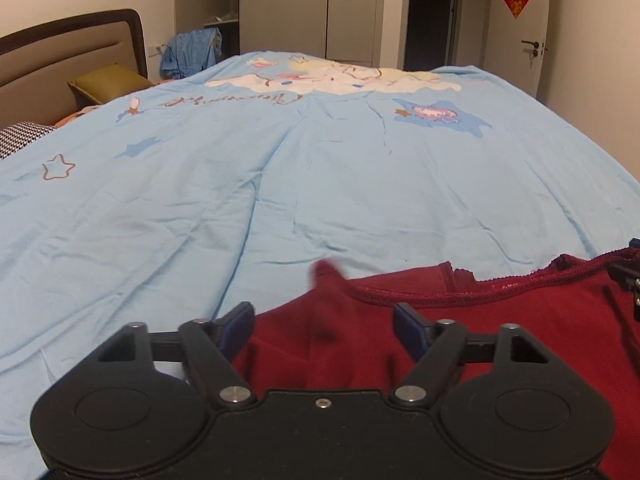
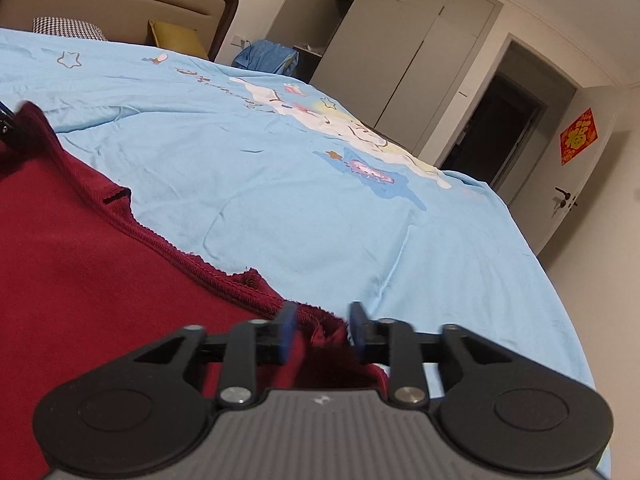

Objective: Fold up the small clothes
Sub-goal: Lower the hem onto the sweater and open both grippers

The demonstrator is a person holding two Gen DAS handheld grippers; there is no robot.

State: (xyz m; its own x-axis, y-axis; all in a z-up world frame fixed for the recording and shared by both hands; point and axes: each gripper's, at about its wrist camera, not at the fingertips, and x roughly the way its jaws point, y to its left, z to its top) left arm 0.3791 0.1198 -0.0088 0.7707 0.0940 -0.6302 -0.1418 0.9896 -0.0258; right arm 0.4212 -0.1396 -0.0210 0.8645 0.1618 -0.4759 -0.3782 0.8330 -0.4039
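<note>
Both hand-held grippers gape – red garment (image 1: pixel 500 332) lies flat, hem crosswise.

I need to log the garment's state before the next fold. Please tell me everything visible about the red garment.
The red garment is dark red, soft and knit-looking, with a stitched, ribbed edge, frayed in places, and a small notch in that edge. It lies spread on the blue sheet at the near edge of the bed, somewhat rumpled. The left gripper and the right gripper each have open jaws with cloth between them; neither is pressing on it.
</note>
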